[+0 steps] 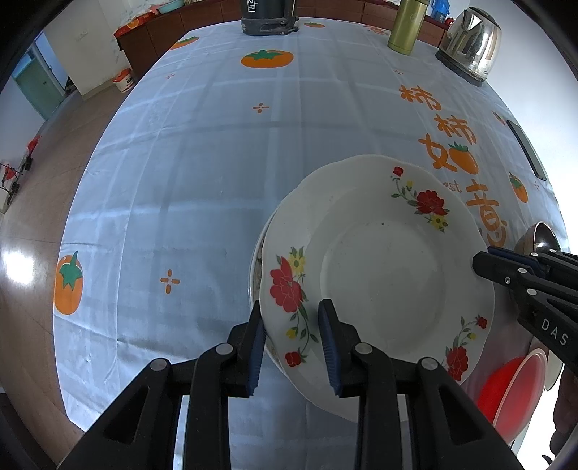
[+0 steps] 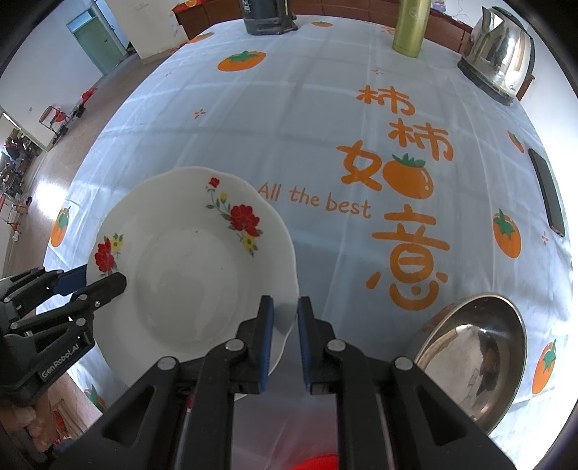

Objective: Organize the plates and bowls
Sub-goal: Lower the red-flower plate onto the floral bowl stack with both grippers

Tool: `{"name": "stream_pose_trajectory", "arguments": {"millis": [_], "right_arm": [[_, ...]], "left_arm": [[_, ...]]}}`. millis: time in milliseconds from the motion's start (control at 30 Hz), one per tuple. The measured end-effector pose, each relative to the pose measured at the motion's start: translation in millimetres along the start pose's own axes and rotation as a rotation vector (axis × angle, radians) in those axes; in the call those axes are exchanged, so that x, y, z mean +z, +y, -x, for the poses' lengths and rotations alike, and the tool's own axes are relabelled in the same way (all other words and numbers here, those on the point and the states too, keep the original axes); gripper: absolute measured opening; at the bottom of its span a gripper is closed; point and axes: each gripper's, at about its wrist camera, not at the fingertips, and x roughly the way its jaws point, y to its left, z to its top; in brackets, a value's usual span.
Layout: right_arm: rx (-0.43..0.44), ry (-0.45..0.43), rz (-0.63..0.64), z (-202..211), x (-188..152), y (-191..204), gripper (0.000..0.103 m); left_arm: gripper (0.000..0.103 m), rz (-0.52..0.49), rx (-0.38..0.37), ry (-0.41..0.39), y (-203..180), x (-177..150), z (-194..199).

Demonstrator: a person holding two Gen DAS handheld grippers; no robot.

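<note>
1. Tongs on the left [image 1: 290, 311] are clamping the near rim of the flowered white plate [image 1: 379, 271]. One pad is lying on the rim's upper face and the other is sitting under its edge, so the gap is standing at a moderate width, filled by the plate.
2. Right tongs [image 2: 285, 303] are standing narrow, nearly closed, pinching the thin rim on the opposite side. In the left wrist view they are coming in at the plate's three o'clock.
3. That plate is hanging between the two tongs over the persimmon-printed surface [image 1: 198, 180], sitting toward five o'clock of the cloth in the left wrist view.
4. Another dish's patterned rim [image 1: 257, 271] is peeking out from under the plate at its nine o'clock edge. Whether the two are touching I cannot tell.
5. Off at the plate's four o'clock in the right wrist view, a steel bowl [image 2: 469, 358] is resting on the cloth, apart from the plate.
6. A red bowl [image 1: 513, 390] is showing at the surface's near right edge.
7. Far back, a steel kettle [image 1: 469, 39] and a green flask [image 1: 406, 25] are standing at about one o'clock.
</note>
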Motion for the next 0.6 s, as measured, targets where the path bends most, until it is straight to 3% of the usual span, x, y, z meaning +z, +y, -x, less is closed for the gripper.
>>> {"name": "stream_pose_trajectory", "arguments": {"millis": [600], "right_arm": [[0.006,0.000,0.009,-0.1,-5.1,3.8,0.014]], "left_arm": [[0.031,0.004,0.007,-0.008,4.7,-11.9,4.9]]}}
